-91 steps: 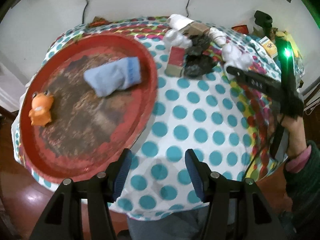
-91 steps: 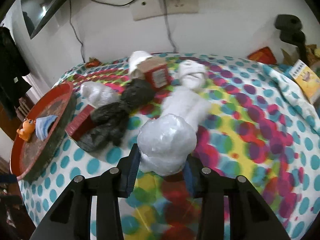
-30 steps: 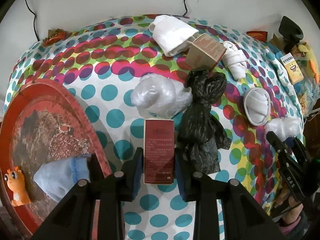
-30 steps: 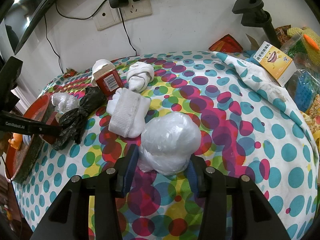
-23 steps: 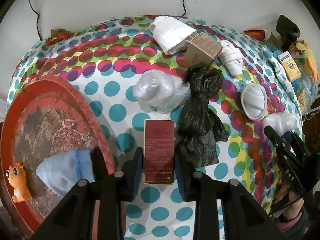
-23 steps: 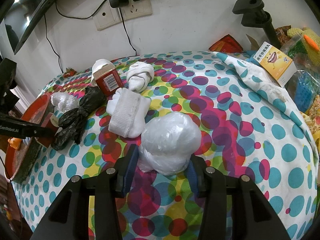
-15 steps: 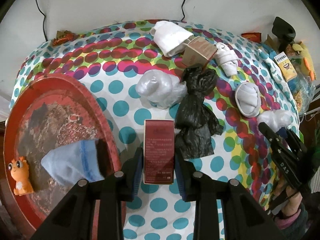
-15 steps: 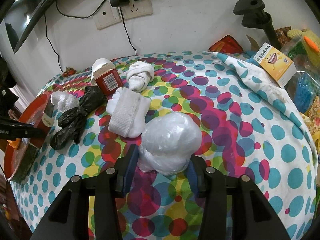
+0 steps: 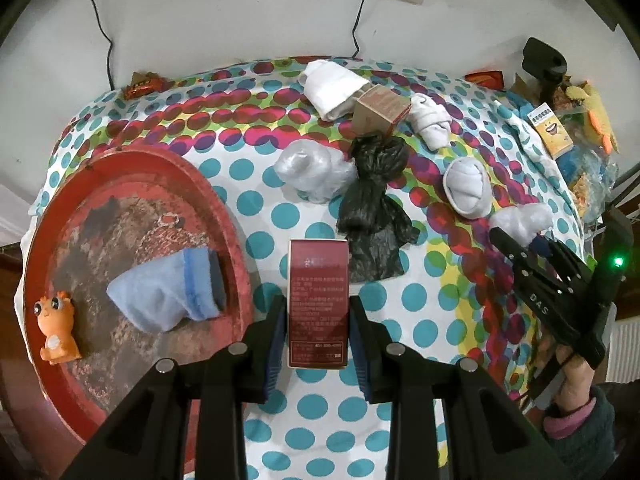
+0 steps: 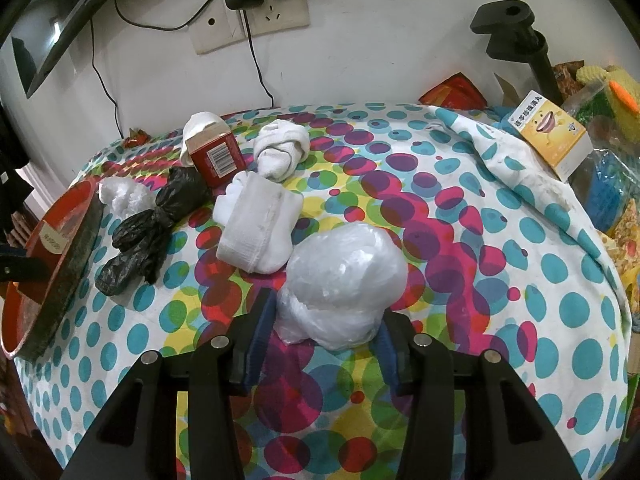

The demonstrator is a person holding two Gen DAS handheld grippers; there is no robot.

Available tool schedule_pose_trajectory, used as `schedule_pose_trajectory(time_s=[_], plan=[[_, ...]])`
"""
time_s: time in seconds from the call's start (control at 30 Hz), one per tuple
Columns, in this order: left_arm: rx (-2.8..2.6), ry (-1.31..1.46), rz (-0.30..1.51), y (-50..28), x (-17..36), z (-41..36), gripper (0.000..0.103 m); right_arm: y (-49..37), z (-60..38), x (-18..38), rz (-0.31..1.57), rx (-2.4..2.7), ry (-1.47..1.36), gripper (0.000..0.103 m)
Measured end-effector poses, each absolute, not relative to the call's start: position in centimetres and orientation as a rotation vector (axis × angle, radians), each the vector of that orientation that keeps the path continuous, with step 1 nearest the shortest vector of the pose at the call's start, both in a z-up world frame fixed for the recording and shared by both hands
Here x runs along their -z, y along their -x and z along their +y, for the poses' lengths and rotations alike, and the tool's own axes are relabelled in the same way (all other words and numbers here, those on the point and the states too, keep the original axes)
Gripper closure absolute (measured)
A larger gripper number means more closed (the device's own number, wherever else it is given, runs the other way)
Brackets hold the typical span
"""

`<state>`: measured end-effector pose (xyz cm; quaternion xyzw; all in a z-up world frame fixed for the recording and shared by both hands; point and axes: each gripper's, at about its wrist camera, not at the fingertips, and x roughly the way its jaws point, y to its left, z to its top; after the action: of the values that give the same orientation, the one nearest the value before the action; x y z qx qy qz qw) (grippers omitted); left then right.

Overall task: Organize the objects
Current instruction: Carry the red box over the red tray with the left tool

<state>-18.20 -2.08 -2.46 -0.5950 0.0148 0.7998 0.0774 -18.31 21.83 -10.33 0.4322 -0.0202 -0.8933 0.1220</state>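
Observation:
My left gripper (image 9: pixel 318 334) is shut on a dark red box (image 9: pixel 318 300) and holds it above the dotted cloth, just right of the round red tray (image 9: pixel 72 380). The tray holds a blue sock (image 9: pixel 164 294) and an orange toy (image 9: pixel 56 330). My right gripper (image 10: pixel 320 340) is shut on a white plastic bag bundle (image 10: pixel 340 276); it also shows in the left wrist view (image 9: pixel 520 220), at the right gripper (image 9: pixel 516 246). On the cloth lie a black bag (image 9: pixel 372 208), a clear bag (image 9: pixel 312 174), white rolled socks (image 9: pixel 468 188) and a small red carton (image 10: pixel 216 156).
The table (image 10: pixel 520 280) is round and stands against a white wall with power sockets (image 10: pixel 256 16) and cables. A yellow box (image 10: pixel 552 134), snack packets and a black stand (image 10: pixel 516 40) crowd the right back edge. The red tray's rim (image 10: pixel 68 248) stands at the left.
My left gripper has closed on the dark red box and drawn back with it, away from the black bag. My right gripper has stayed shut on the white bag bundle.

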Motion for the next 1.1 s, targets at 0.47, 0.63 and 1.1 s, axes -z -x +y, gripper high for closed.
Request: schedule_pose_trajectory(time_s=[0.47, 0.63, 1.1], plan=[[-2.469, 1.805, 0.007, 15.6, 0.9, -7.0, 0.073, 18.3, 21.7, 10.4, -0.043, 2.611, -1.264, 0.058], [-2.506, 1.819, -0.032, 14.6, 0.5, -9.9, 0.073, 18.3, 21.6, 10.5, -0.026, 2.615, -1.267, 0.058], [-2.553, 1.947, -0.152, 11.9, 2.5, -18.3, 0.073, 18.2, 21.1, 10.6, 0.013, 2.623, -1.273, 0.057]])
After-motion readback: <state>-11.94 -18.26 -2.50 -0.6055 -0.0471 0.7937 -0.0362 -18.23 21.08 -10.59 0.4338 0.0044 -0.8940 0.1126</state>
